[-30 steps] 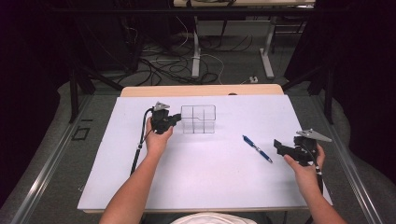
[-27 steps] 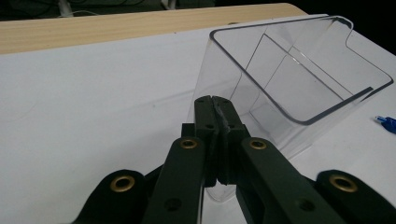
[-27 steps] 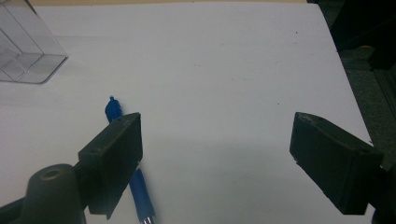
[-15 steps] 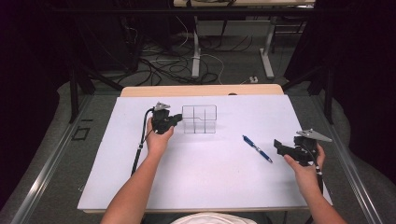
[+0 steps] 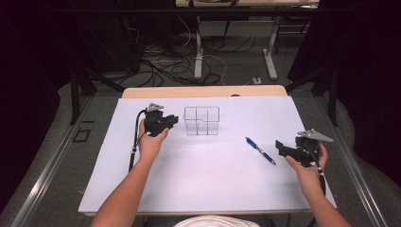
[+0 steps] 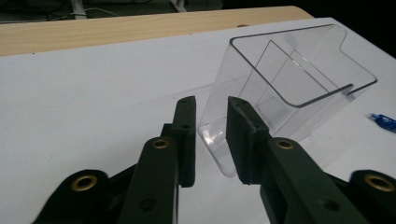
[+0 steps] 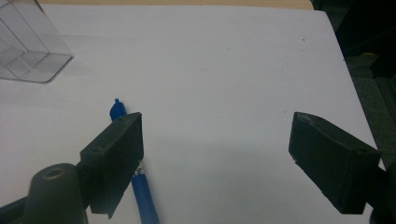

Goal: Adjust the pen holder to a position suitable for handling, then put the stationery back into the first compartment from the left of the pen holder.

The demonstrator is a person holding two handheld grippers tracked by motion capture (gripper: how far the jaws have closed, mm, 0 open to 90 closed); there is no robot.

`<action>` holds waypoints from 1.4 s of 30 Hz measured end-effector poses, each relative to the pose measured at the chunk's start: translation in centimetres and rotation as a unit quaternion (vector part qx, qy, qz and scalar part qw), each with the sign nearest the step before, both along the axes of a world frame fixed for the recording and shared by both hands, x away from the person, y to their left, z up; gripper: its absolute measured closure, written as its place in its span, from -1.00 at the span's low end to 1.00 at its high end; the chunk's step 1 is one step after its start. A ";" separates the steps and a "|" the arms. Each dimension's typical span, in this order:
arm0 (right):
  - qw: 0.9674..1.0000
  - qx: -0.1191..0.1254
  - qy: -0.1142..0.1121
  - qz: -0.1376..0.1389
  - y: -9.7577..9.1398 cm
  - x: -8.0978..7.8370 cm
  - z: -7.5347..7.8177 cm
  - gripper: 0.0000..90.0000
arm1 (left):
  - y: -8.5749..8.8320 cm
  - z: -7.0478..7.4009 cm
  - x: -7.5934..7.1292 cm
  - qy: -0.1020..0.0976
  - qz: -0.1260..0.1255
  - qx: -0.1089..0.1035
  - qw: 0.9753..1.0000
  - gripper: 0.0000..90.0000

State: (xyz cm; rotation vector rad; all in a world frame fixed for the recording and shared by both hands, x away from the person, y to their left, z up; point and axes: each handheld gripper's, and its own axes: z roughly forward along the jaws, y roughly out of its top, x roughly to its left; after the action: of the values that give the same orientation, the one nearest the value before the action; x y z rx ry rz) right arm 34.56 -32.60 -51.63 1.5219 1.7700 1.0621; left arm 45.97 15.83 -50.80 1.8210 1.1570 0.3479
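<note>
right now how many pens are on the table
1. The blue pen lies on the white table top, to the right of the clear box, just ahead of the right tongs.

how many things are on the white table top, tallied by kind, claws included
clear plastic divided organizer: 1
blue pen: 1
hand-held claws: 2, the left claw nearly closed beside the organizer, the right claw wide open by the pen
total: 4
</note>
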 end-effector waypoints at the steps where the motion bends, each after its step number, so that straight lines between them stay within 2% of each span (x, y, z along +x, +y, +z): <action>1: 1.000 0.000 0.000 0.000 0.0 0.0 0.0 -0.60 | 0.1 0.1 -0.1 0.001 0.002 0.003 1.000 0.58; 2: 1.000 0.000 0.000 0.001 0.0 0.0 0.0 -0.60 | 0.3 0.1 -0.4 0.001 0.008 -0.003 1.000 0.47; 4: 1.000 -0.004 -0.001 0.003 0.0 0.1 0.0 -0.60 | 0.5 0.3 -0.7 0.006 0.004 -0.002 1.000 0.38; 5: 1.000 -0.006 0.001 0.004 0.0 0.0 0.0 -0.60 | 0.6 0.2 -1.0 0.002 0.009 -0.008 1.000 0.34; 6: 1.000 -0.006 -0.002 0.007 0.0 0.1 0.0 -0.60 | 0.8 0.3 -1.2 0.009 0.003 -0.008 1.000 0.29; 7: 1.000 -0.010 -0.003 0.009 0.0 0.1 0.0 -0.60 | 0.8 0.3 -1.4 0.002 0.009 -0.013 1.000 0.24; 8: 1.000 -0.013 -0.004 0.007 0.1 0.1 -0.1 -0.60 | 1.0 0.4 -1.7 0.008 0.003 -0.012 1.000 0.18; 13: 1.000 -0.026 -0.001 0.014 0.2 0.0 0.1 -0.59 | 1.3 0.6 -2.7 0.000 0.001 -0.018 1.000 -0.07; 14: 0.999 -0.027 -0.002 0.018 0.2 0.0 0.0 -0.58 | 1.3 0.7 -3.0 -0.004 0.000 -0.013 1.000 -0.11; 15: 0.999 -0.031 -0.002 0.022 0.2 0.0 0.0 -0.57 | 1.4 0.9 -3.6 -0.013 -0.006 0.003 1.000 -0.14; 18: 0.999 -0.038 0.002 0.026 0.4 0.0 0.0 -0.57 | 1.4 1.1 -4.4 -0.021 -0.006 0.011 1.000 -0.26; 20: 0.999 -0.044 0.002 0.029 0.5 0.1 0.0 -0.57 | 1.8 1.5 -5.3 -0.040 -0.008 0.022 0.999 -0.29; 21: 0.998 -0.050 0.001 0.030 0.5 0.1 0.0 -0.57 | 1.8 1.5 -5.3 -0.040 -0.008 0.022 0.999 -0.30; 23: 0.998 -0.053 0.003 0.032 0.6 0.1 0.0 -0.57 | 2.1 1.7 -5.9 -0.054 -0.014 0.026 0.998 -0.32; 24: 0.997 -0.066 0.002 0.041 0.8 0.2 0.0 -0.57 | 2.4 1.8 -6.3 -0.057 -0.010 0.020 0.998 -0.37; 27: 0.996 -0.074 0.003 0.055 1.2 0.3 0.0 -0.54 | 3.0 2.0 -6.9 -0.050 -0.004 0.020 0.999 -0.46; 29: 0.995 -0.073 0.008 0.070 1.4 0.4 0.0 -0.51 | 3.4 1.9 -7.4 -0.049 -0.004 0.024 0.998 -0.47; 31: 0.993 -0.084 0.017 0.084 1.8 0.5 0.0 -0.46 | 3.8 1.6 -7.9 -0.048 -0.006 0.038 0.998 -0.53; 34: 0.991 -0.093 0.020 0.092 2.1 0.6 0.1 -0.43 | 4.3 1.3 -8.5 -0.048 -0.007 0.047 0.998 -0.60; 38: 0.989 -0.099 0.034 0.108 2.9 0.9 0.3 -0.39 | 5.0 1.2 -9.1 -0.045 0.001 0.032 0.998 -0.70; 41: 0.986 -0.102 0.056 0.124 3.5 1.4 0.9 -0.32 | 5.5 1.2 -9.5 -0.047 0.007 0.027 0.998 -0.92; 42: 0.986 -0.102 0.056 0.124 3.5 1.4 0.9 -0.32 | 5.7 1.2 -9.7 -0.047 0.010 0.026 0.999 -0.92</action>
State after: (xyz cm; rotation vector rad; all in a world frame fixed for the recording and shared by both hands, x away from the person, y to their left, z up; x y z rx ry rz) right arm 35.96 -29.10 -50.75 1.2830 2.1177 0.8910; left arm 36.30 21.51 -49.59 1.8184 1.1103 0.4738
